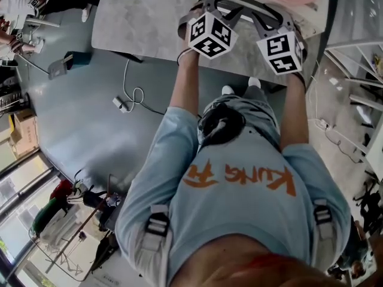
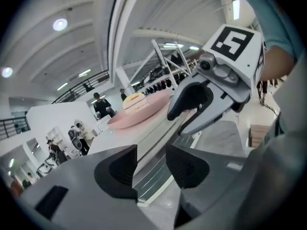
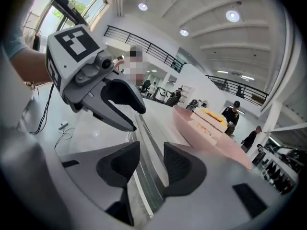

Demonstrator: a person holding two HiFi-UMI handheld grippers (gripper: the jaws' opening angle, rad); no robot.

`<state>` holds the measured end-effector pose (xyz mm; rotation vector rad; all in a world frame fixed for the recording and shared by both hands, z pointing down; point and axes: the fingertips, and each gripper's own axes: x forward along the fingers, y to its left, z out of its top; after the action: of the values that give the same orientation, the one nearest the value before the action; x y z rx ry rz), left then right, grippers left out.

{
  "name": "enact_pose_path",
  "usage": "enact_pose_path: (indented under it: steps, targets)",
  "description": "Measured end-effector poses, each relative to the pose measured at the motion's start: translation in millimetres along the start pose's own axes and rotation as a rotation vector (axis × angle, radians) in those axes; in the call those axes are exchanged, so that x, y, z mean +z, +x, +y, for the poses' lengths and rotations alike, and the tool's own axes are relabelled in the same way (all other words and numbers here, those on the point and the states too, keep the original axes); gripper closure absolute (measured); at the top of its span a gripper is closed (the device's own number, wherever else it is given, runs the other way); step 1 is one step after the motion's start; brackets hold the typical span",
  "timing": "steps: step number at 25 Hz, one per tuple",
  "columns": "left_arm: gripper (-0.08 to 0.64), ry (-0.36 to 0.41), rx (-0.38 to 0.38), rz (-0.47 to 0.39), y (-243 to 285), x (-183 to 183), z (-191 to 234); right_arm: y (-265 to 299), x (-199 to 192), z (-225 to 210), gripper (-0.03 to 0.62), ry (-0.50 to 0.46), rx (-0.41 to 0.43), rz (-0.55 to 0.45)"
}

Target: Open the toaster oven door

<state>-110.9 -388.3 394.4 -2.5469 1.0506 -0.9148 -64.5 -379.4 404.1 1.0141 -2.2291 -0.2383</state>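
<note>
Two grippers side by side, both close up against the toaster oven.

Left gripper: jaws narrowly apart, clamped on nothing. Straight ahead, in line with the gap, the oven door, seen edge-on and judged shut. Above and beyond the jaws, a pink plate with food, resting on the oven top. Other gripper up and to the right, near but apart.

Right gripper: same narrow gap, likewise empty. Door edge again in line with the gap; plate up and to the right of the jaws.

Handle not clearly made out in any view. Step judged: approach, grip not yet taken.

Hazards from here:
- Closing on the door frame or glass instead of the handle: slip, no opening.
- Pulling with the jaws only partly seated on the handle: loss of grip, door snapping back.
- Pulling without bracing the body: whole oven dragged or tipped toward the grippers, plate and food sliding off the top.
- Swinging the door down onto the idle gripper: keep that gripper out of the door's path.
</note>
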Motion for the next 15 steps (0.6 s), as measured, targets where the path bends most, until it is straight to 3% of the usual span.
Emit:
enact_pose_path:
  steps: [4,9,15]
  targets:
    - [0.373,0.131,-0.050,0.097,13,-16,-5,6,-10,-1,0.437,-0.081,0.004,0.080]
    - [0.374,0.186,-0.074,0.103,27,-14,-8,10,-17,-2,0.459,-0.169,-0.012,0.114]
    - [0.380,0.266,-0.058,0.116,36,-18,-12,10,-21,-5,0.486,-0.175,-0.008,0.125]
